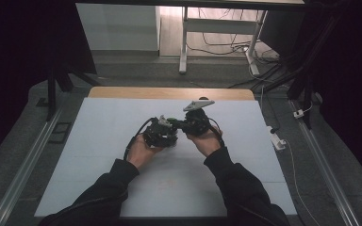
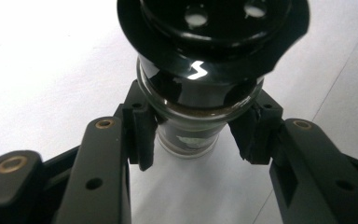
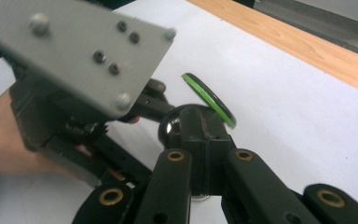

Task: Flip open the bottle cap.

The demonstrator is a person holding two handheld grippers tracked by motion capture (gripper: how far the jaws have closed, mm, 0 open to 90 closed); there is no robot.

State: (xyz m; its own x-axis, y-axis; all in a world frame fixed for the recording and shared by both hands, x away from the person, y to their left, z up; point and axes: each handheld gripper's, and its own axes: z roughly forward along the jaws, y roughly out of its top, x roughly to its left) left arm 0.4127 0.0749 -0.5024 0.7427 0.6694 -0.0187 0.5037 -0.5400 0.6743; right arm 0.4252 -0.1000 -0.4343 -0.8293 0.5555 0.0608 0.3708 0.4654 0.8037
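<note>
A small glass jar (image 2: pixel 186 135) with dark contents hangs between my two grippers above the middle of the white table. Its black shaker cap (image 2: pixel 214 28) has holes on top, and its flip lid (image 3: pixel 209 100), rimmed in green, stands open. My left gripper (image 2: pixel 198 137) is shut on the glass body just under the cap, a pad (image 2: pixel 142 135) pressing each side. My right gripper (image 3: pixel 204 135) is shut on the black cap (image 3: pixel 193 126) from the opposite side. In the high view the left gripper (image 1: pixel 160 133) and right gripper (image 1: pixel 194 123) meet nose to nose.
The white table top (image 1: pixel 122 117) spreads around both hands, with a wooden strip (image 1: pixel 169 92) along its far edge. The left gripper's body and grey plate (image 3: pixel 74 51) sit close in front of the right gripper's camera. Table legs and cables (image 1: pixel 245 52) lie on the floor beyond.
</note>
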